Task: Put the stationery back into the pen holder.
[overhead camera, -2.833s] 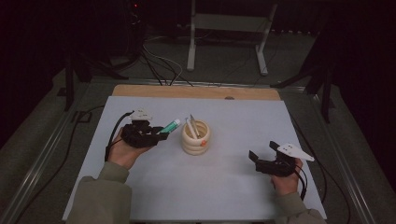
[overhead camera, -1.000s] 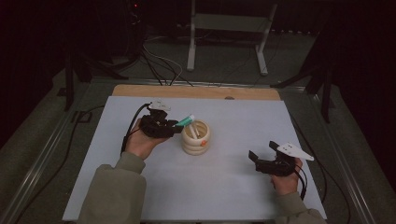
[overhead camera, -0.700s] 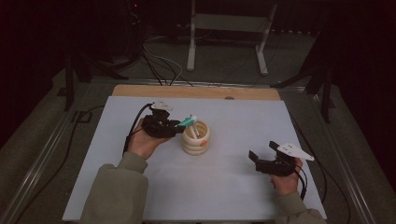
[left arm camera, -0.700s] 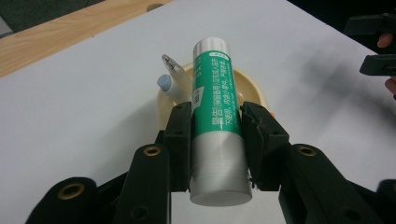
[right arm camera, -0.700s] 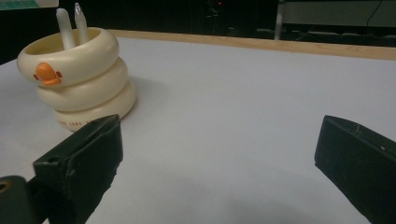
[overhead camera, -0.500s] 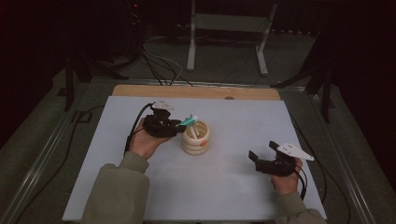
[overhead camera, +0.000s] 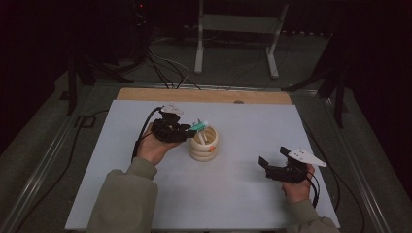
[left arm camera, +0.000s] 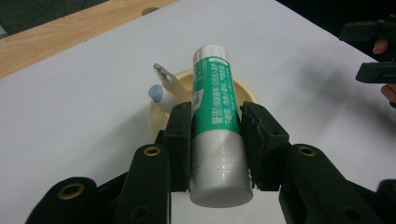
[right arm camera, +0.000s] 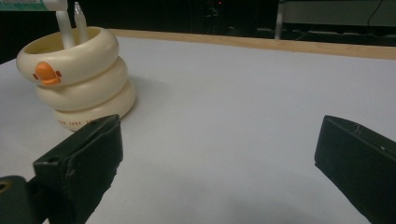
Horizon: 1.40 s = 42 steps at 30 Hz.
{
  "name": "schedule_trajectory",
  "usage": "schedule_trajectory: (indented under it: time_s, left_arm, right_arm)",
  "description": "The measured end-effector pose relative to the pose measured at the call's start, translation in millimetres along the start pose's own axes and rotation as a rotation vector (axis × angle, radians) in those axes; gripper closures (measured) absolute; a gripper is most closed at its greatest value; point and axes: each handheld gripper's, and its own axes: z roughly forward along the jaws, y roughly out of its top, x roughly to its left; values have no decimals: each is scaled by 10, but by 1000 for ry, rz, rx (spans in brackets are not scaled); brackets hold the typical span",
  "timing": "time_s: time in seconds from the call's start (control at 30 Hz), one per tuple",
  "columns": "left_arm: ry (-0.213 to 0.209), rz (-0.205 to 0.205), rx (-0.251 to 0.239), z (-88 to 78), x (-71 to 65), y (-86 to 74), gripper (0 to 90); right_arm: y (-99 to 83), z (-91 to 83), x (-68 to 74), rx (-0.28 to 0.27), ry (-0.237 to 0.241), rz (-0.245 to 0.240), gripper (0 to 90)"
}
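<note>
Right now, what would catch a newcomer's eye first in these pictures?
Probably the green and white glue stick clamped in the left tool, its far end held over the cream ringed pen holder near the middle of the white table. Next, two pens stand in that holder, while the right tool rests open to its right, holding nothing.

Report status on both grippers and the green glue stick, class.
Left gripper shut on green-and-white glue stick, held over cream ringed duck pen holder. Right gripper open, resting aside. Two pens already in holder; mouth partly occupied.
</note>
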Motion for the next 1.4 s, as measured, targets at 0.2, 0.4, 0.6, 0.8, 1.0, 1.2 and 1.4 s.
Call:
schedule_trajectory:
  time_s: [0.2, 0.4, 0.6, 0.8, 1.0, 1.2, 1.4]
  left_arm:
    - [-4, -1, -2, 18, -8, 8, 659]
    - [-6, -2, -3, 43, -15, 22, 659]
    - [-6, 2, 5, 76, -17, 30, 659]
    - [-6, 1, 9, 99, -18, 33, 658]
    - [-8, 0, 13, 108, -23, 33, 658]
    - [-9, -4, 14, 111, -19, 31, 658]
    - [-12, -3, 19, 116, -18, 29, 657]
  right_arm:
    - [0, 4, 4, 1, 1, 0, 17]
    - [-3, 9, -1, 4, 0, -5, 17]
    - [-3, 11, -2, 6, 0, -3, 17]
    - [-4, 15, -3, 7, 1, -4, 17]
    - [-4, 15, -1, 9, 1, -4, 17]
    - [-6, 18, -2, 10, 0, -4, 17]
    - [-6, 19, -1, 11, 1, -5, 17]
